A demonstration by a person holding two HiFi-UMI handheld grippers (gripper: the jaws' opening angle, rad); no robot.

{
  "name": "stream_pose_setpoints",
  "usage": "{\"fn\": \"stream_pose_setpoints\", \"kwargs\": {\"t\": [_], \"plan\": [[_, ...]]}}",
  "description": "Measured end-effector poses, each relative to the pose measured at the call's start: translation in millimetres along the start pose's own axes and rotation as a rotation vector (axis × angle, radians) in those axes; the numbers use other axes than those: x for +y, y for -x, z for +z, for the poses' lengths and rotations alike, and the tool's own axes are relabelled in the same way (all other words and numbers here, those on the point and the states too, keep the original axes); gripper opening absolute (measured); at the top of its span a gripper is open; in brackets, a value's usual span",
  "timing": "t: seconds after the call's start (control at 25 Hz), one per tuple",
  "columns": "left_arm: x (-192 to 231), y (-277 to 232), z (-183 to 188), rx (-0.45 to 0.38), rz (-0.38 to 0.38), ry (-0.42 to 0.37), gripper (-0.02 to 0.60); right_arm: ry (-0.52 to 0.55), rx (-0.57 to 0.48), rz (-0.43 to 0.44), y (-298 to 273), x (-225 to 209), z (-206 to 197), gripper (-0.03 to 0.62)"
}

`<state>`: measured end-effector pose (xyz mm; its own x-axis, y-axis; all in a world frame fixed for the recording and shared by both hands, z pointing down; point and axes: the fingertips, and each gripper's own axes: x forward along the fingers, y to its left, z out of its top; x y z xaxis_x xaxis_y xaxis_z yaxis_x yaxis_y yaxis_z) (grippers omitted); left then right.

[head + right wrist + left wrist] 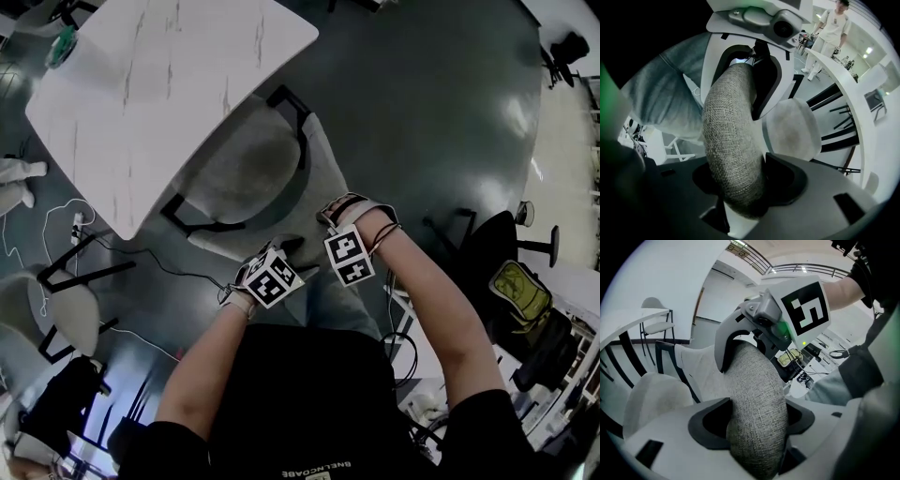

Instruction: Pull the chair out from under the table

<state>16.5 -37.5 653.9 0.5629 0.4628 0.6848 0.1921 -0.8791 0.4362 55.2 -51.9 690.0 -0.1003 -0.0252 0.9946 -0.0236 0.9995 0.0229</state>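
Observation:
A chair with a pale seat [246, 173] and a grey fabric backrest [323, 164] stands half under the white marble-look table [141, 75]. Both grippers sit side by side on the backrest's top edge. The left gripper [281, 251] [757, 423] straddles the padded backrest [754, 390], and the jaws stand wide with dark gaps beside the fabric. The right gripper [336, 220] [740, 180] points down over the same backrest [729, 136]; its jaws are closed in on the fabric. Each gripper view shows the other gripper further along the edge.
A second pale chair [66, 314] stands at the left, with cables [159, 267] running over the dark floor. A yellow-green bag [520, 291] and black chair bases [534, 244] are at the right. A person [832, 23] stands beyond the table.

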Motion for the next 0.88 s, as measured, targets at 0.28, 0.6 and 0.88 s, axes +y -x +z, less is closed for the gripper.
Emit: {"fn": "stream_pose_setpoints", "kwargs": {"t": [0.28,0.6,0.88], "plan": [[-5.7,-4.2,2.9,0.011,-0.003,-0.026,0.268,0.011,0.011,-0.015,3.5,2.8,-4.7,0.204],[-27.5,-20.5,1.0,0.04,0.016,-0.055,0.256,0.0,0.006,-0.016,3.6,30.1,-8.8,0.199],[-56.5,-36.3,-4.3,0.056,0.036,-0.084,0.244,-0.031,-0.022,-0.06,4.8,64.6,-9.1,0.196]]}}
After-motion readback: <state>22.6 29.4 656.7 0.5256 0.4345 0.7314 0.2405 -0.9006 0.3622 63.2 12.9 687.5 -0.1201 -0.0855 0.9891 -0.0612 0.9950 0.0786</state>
